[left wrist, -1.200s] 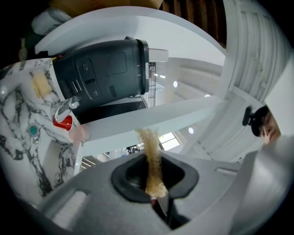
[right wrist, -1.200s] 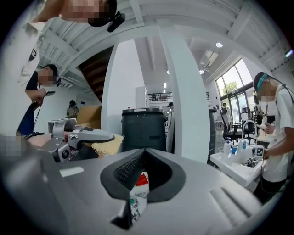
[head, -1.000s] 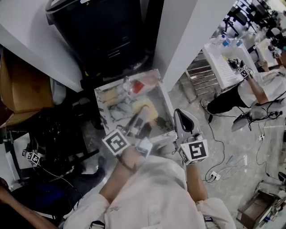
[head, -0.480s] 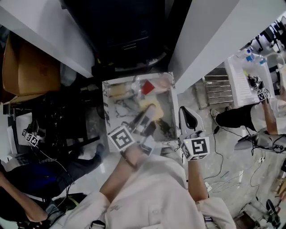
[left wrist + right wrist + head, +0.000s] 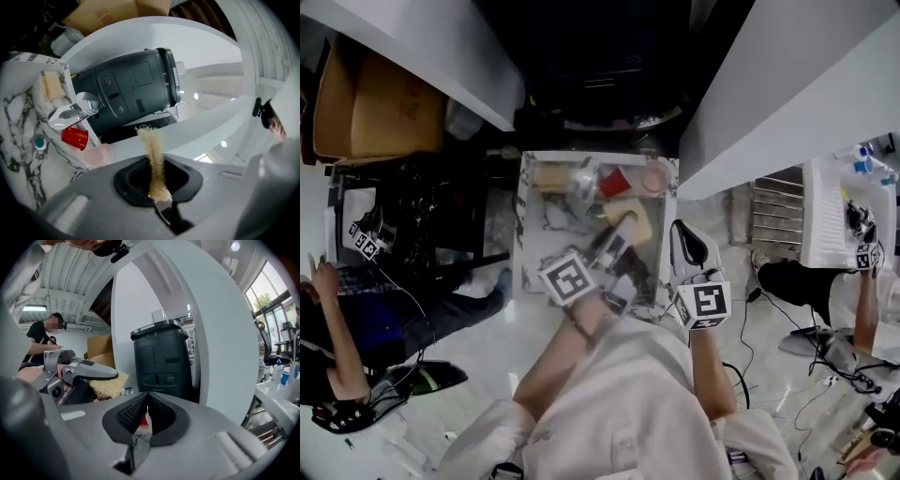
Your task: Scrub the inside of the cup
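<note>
Marble tabletop shows whole only overhead, left hand-held gripper clamping sponge.

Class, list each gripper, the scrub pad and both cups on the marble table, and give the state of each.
left gripper: shut on the scrub pad.
right gripper: shut, nothing between its jaws.
scrub pad: clamped edge-on in the left gripper, sticking out past the jaws.
red cup: on the marble table, touched by neither gripper.
pink cup: on the table near the red cup, untouched.
</note>
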Demonstrator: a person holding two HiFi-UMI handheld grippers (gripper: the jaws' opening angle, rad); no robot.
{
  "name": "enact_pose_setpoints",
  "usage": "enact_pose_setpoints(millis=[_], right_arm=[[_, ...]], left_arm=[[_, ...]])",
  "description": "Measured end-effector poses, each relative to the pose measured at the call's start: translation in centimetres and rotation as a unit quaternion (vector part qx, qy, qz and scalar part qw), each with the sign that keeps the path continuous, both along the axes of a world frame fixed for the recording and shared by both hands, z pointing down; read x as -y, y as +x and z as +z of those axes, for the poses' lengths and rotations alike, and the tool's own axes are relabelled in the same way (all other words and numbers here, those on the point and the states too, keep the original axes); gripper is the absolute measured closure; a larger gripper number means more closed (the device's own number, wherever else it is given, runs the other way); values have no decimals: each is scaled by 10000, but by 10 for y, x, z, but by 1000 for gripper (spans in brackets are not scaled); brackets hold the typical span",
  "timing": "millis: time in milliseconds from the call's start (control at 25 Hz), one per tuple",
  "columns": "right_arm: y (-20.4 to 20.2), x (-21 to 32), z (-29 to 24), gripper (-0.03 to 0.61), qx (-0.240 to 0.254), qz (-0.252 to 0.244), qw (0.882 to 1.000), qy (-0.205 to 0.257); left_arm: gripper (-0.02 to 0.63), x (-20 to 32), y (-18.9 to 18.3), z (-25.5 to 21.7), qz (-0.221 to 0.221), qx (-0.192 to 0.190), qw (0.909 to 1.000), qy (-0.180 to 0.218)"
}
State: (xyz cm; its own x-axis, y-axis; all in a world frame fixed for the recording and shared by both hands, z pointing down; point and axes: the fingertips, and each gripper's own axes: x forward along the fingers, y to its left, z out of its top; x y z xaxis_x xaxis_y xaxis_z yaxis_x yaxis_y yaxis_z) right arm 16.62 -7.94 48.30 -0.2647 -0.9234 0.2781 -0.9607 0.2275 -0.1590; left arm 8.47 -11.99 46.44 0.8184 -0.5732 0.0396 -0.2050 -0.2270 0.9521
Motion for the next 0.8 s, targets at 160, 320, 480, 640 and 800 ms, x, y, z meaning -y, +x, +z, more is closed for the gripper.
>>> enact_pose_setpoints(millis=[160, 320, 480, 640, 800], right_arm=[[2, 16, 16, 578, -11, -329, 9994, -86], [5, 32, 32, 578, -95, -536, 9984, -128], [7, 47, 51, 577, -180, -706, 9972, -190], [7, 61, 79, 574, -471, -882, 9942, -388], [13, 77, 104, 485, -701, -852, 9926, -516]], left_arm=[[591, 7, 9, 20, -244, 194, 9995, -61], [590, 13, 15, 40, -428, 361, 9984, -63], [589, 16, 18, 56, -622, 406, 9972, -115], [589, 19, 17, 69, -755, 418, 9960, -232], [589, 20, 14, 76, -840, 480, 9949, -289]])
